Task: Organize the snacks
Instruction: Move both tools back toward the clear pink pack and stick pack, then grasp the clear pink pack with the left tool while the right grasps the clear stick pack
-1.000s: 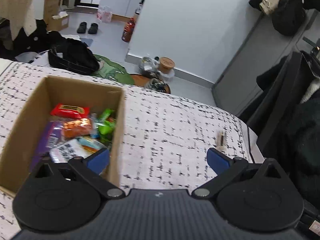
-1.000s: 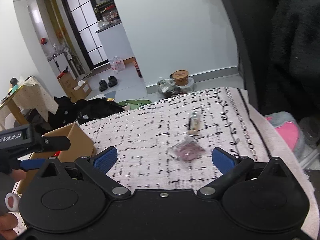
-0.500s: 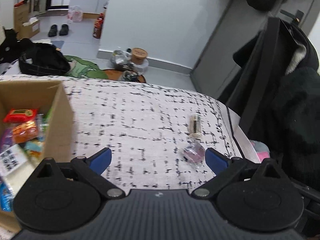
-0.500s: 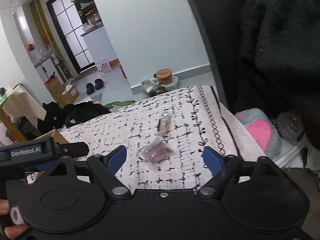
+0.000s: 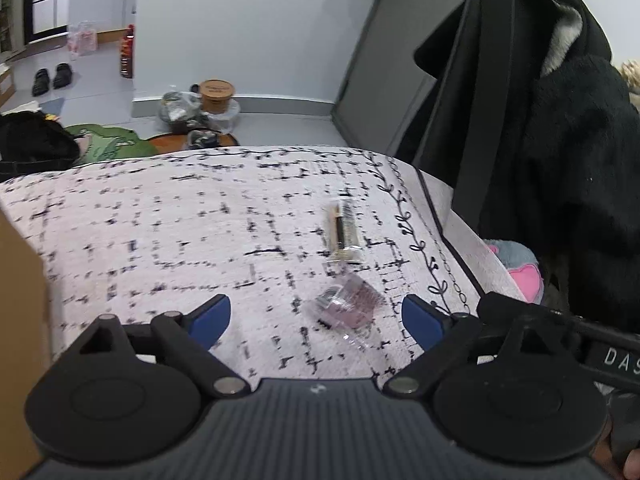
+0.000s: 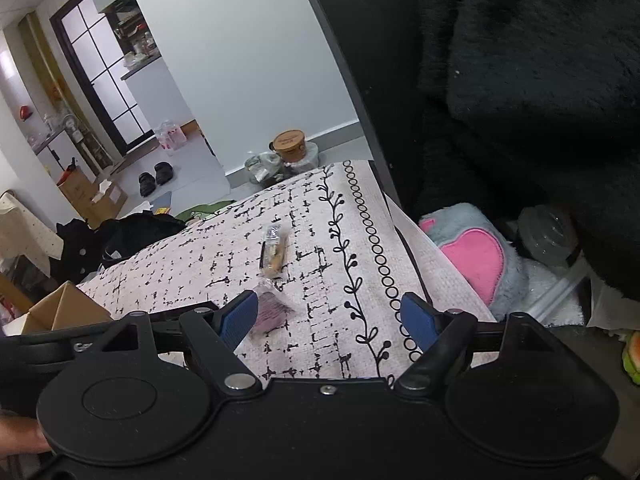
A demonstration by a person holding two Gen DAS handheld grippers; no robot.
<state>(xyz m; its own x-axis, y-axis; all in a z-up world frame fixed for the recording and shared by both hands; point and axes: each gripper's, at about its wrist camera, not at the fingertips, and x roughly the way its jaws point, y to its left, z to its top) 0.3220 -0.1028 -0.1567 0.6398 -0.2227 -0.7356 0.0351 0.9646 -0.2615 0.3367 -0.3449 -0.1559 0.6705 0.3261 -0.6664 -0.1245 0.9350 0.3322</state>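
Two tongs (image 5: pixel 316 318) (image 6: pixel 328 316) angled down, jaws apart, pink packet (image 5: pixel 348 306) below

Woven, rough tablecloth (image 5: pixel 168 224) (matt), glossy clear-plastic snack packet (image 5: pixel 347 305), plain brown cardboard box (image 6: pixel 60 312).

The cardboard box (image 5: pixel 20 320) is cut off by the picture's edge at nine o'clock, its contents out of sight. In the right wrist view, the left blue pad hides part of the pink snack packet (image 6: pixel 272 314). The print on the long snack bar (image 5: pixel 344 234) is too blurred to read.
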